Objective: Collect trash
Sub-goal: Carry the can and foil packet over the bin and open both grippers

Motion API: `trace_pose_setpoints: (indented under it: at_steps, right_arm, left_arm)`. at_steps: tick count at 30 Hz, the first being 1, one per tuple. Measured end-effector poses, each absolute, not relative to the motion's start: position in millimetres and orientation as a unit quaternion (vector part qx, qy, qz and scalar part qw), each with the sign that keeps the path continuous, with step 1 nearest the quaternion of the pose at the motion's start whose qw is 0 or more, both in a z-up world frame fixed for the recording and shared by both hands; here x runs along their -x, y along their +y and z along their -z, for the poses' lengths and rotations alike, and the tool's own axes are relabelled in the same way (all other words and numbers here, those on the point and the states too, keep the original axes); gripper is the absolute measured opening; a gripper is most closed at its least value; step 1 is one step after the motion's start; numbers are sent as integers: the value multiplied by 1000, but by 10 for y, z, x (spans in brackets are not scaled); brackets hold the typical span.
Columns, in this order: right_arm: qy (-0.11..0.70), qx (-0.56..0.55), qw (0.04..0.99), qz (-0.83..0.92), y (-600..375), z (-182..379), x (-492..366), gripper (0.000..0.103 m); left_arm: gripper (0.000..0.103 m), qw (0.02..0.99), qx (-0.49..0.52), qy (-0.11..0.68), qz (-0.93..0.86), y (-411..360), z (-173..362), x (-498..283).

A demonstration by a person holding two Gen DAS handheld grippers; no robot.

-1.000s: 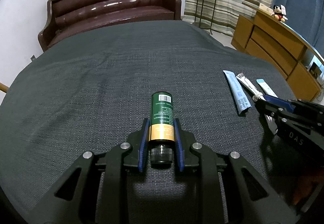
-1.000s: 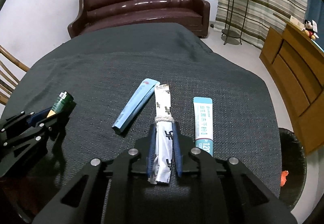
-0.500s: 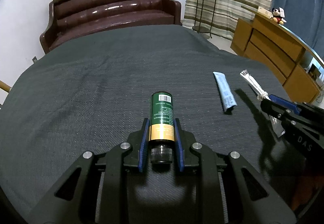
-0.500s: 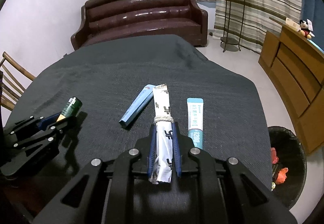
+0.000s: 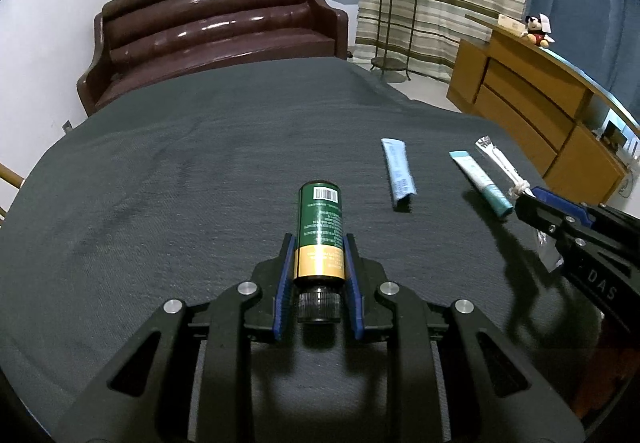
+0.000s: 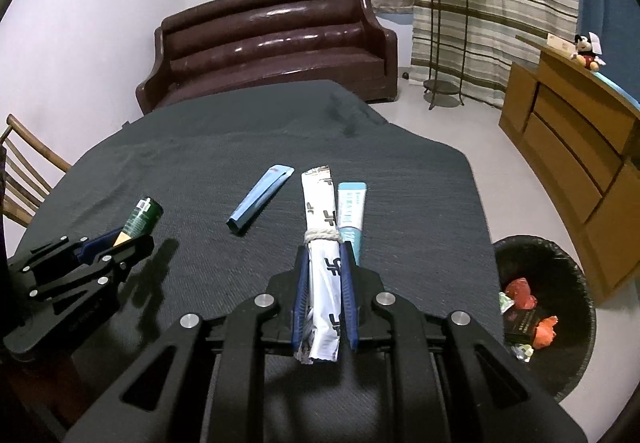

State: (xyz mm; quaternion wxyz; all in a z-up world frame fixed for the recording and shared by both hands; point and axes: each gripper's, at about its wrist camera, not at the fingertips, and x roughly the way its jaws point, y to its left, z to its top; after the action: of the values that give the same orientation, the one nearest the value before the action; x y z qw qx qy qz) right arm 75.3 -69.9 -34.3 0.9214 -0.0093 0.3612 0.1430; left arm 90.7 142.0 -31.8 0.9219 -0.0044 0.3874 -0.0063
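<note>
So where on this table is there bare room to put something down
The dark cloth is bare from the green bottle back to the sofa. It is crowded on the bin side, around the blue packet and teal sachet.

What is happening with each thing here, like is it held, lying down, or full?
Green bottle: cap on, clamped in the left gripper.
White packet: tied with string, clamped in the right gripper.
Blue sachet: lying flat on the grey cloth.
Teal tube: lying flat on the cloth.
Black bin: open, on the floor, some trash inside.
</note>
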Motion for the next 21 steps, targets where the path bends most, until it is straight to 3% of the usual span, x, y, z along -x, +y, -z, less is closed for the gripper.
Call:
trace_pose_setpoints:
  at_steps: [21]
  right_arm:
    - [324, -20, 944, -67, -1787, 181, -441, 17]
  left_arm:
    - [23, 934, -34, 348, 77, 368, 91, -779]
